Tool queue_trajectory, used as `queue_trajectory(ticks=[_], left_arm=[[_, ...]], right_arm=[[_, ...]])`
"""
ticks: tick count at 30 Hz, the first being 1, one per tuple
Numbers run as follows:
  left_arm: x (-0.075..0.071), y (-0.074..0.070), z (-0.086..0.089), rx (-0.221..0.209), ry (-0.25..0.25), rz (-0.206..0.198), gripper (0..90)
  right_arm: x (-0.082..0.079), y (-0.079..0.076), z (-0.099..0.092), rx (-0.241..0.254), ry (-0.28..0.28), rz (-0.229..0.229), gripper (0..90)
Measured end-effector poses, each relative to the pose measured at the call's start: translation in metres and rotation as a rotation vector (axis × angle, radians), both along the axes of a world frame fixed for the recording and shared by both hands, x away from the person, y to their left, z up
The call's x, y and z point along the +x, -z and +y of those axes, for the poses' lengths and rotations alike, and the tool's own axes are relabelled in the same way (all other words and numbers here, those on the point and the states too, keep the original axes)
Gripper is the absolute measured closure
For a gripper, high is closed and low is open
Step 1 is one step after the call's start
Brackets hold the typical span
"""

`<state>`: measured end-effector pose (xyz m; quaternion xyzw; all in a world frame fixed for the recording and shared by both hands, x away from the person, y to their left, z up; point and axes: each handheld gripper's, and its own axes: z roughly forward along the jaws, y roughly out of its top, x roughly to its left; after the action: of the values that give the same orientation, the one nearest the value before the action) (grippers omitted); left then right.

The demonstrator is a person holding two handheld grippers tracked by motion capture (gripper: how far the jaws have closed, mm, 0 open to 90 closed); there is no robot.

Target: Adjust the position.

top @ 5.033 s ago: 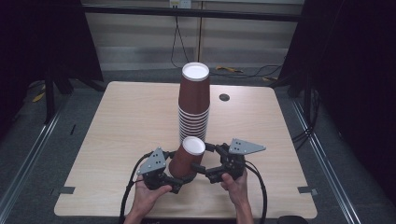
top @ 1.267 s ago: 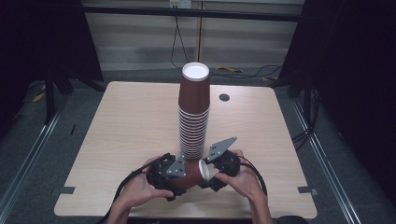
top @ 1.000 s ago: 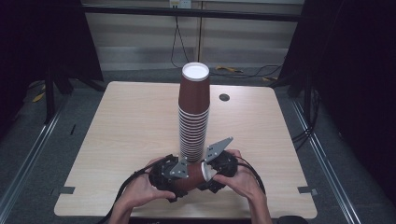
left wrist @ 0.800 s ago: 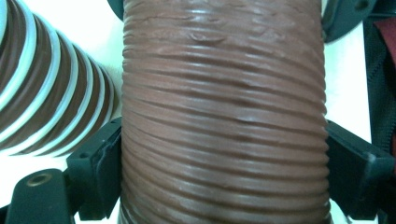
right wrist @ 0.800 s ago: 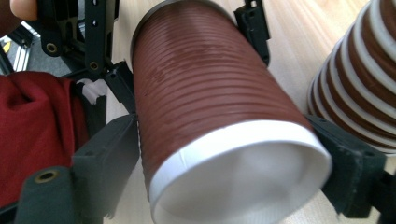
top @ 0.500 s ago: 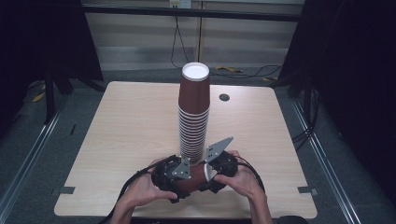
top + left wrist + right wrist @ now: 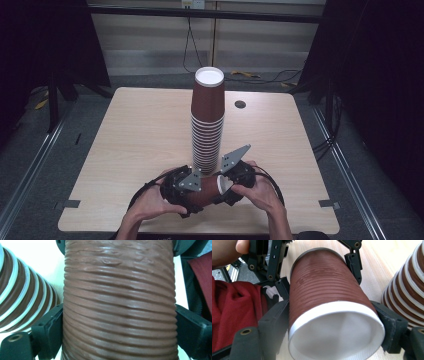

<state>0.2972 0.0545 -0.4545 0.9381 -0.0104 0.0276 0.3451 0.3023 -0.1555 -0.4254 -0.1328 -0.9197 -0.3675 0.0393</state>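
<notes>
A brown ribbed paper cup [image 7: 207, 192] lies level above the table's front edge, its white mouth to the right. My left gripper [image 7: 192, 197] holds its base end; in the left gripper view both jaws press the cup [image 7: 120, 302] sides, having just been opening a little. My right gripper [image 7: 223, 186] has just been closing and grips the cup [image 7: 324, 290] at its rim. The left gripper [image 7: 319, 272] appears at the cup's far end in the right gripper view. A tall stack of the same cups [image 7: 207, 125] stands upside down just behind.
The wooden table [image 7: 125, 140] has a dark round hole [image 7: 240, 104] at the back right. The stack [image 7: 407, 290] stands close beside the held cup. A red sleeve [image 7: 232, 315] is at the left of the right gripper view. Cables trail off both grippers.
Five seconds ago the cup stood mouth-up between the grippers; now it lies on its side, lower and nearer the front edge. Over the last second both hands have stayed put.
</notes>
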Motion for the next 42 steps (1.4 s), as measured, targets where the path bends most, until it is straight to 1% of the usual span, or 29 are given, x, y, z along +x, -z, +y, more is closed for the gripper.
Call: queue_trajectory(ticks=[2,4,6,7,8,9,11,12,15,18,20,21,23,25,28,31,33,34,35,36,39,40,41,42], left_arm=[[0.002,-0.001,0.001,-0.016,0.003,0.011,9.9],[0.003,-0.002,0.003,-0.040,0.004,0.022,10.4],[0.004,-0.003,0.004,-0.051,0.010,0.016,10.4],[0.004,-0.003,0.005,-0.058,0.001,0.028,10.5],[0.005,-0.004,0.005,-0.078,0.006,0.028,10.7],[0.005,-0.004,0.006,-0.086,0.001,0.032,10.7],[0.006,-0.006,0.008,-0.107,0.000,0.030,10.9],[0.006,-0.006,0.008,-0.117,-0.006,0.038,11.0],[0.006,-0.007,0.009,-0.138,-0.014,0.038,11.0],[0.007,-0.008,0.010,-0.150,-0.024,0.038,11.0],[0.006,-0.009,0.011,-0.157,-0.040,0.052,11.1],[0.007,-0.010,0.011,-0.165,-0.040,0.041,11.1],[0.005,-0.011,0.012,-0.175,-0.053,0.044,11.0],[0.006,-0.012,0.013,-0.183,-0.048,0.043,11.0],[0.006,-0.013,0.014,-0.216,-0.060,0.055,10.9],[0.007,-0.016,0.014,-0.223,-0.068,0.056,11.1],[0.007,-0.018,0.015,-0.253,-0.073,0.063,11.9],[0.007,-0.019,0.015,-0.262,-0.073,0.061,13.0],[0.008,-0.020,0.016,-0.267,-0.071,0.051,13.5],[0.007,-0.020,0.016,-0.274,-0.077,0.057,13.6],[0.007,-0.021,0.017,-0.285,-0.082,0.052,14.2],[0.007,-0.022,0.018,-0.301,-0.091,0.048,14.7],[0.007,-0.022,0.019,-0.302,-0.090,0.044,15.8],[0.007,-0.022,0.020,-0.316,-0.095,0.045,15.8]], right_arm=[[0.000,-0.001,0.000,-0.008,-0.004,0.000,22.1],[0.001,-0.001,0.001,-0.003,-0.009,-0.003,22.1],[0.001,-0.001,0.000,0.000,-0.004,0.003,22.1],[0.001,-0.001,0.000,0.004,-0.009,-0.003,22.1],[0.001,-0.002,-0.001,0.002,-0.006,-0.002,22.1],[0.001,-0.002,-0.001,0.007,-0.008,0.003,22.2],[0.001,-0.002,-0.002,0.010,-0.004,-0.001,22.2],[0.001,-0.003,-0.002,0.013,-0.002,0.003,22.2],[0.001,-0.004,-0.003,0.022,0.001,0.001,22.2],[0.002,-0.004,-0.004,0.031,0.001,-0.006,22.2],[0.002,-0.004,-0.004,0.035,0.001,-0.002,22.2],[0.002,-0.004,-0.004,0.040,0.000,-0.006,22.2],[0.002,-0.004,-0.005,0.045,0.004,-0.011,22.2],[0.002,-0.005,-0.005,0.057,0.005,-0.015,22.2],[0.000,-0.006,-0.006,0.054,0.010,-0.021,22.3],[0.001,-0.005,-0.008,0.065,0.010,-0.026,22.3],[0.000,-0.004,-0.008,0.061,0.016,-0.029,22.2],[0.000,-0.004,-0.008,0.066,0.015,-0.028,22.3],[0.000,-0.004,-0.009,0.064,0.018,-0.027,22.3],[0.000,-0.004,-0.009,0.067,0.024,-0.029,22.3],[0.000,-0.003,-0.010,0.078,0.027,-0.032,22.2],[0.001,-0.003,-0.010,0.079,0.027,-0.033,22.2],[0.001,-0.003,-0.010,0.070,0.035,-0.038,22.2],[0.001,-0.002,-0.010,0.067,0.036,-0.037,22.2]])
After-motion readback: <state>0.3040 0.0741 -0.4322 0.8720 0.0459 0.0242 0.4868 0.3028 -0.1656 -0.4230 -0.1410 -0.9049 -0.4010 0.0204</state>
